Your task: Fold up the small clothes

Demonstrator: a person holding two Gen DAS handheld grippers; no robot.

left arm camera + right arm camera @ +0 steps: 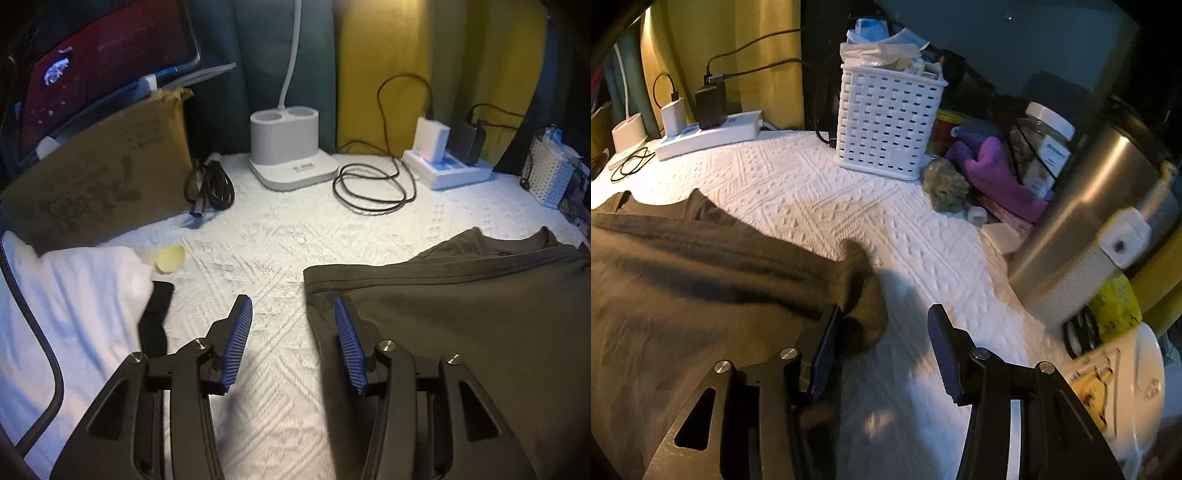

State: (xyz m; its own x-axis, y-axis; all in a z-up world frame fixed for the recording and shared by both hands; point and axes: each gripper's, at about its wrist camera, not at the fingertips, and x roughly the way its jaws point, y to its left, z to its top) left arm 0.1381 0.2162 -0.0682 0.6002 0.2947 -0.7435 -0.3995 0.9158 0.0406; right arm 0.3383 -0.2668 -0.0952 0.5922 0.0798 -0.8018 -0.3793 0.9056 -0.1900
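A white lamp base [284, 142] stands at the back of the white textured surface [273, 236], beside a coiled black cable [373, 188] and a power strip [709, 138]. A white woven basket [886, 125] sits near a steel tumbler [1104, 184].

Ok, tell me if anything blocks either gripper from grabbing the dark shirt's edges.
Nothing visible does. The left gripper is open right at the dark shirt's edge, over the bare white cover. The right gripper is open at its other edge.
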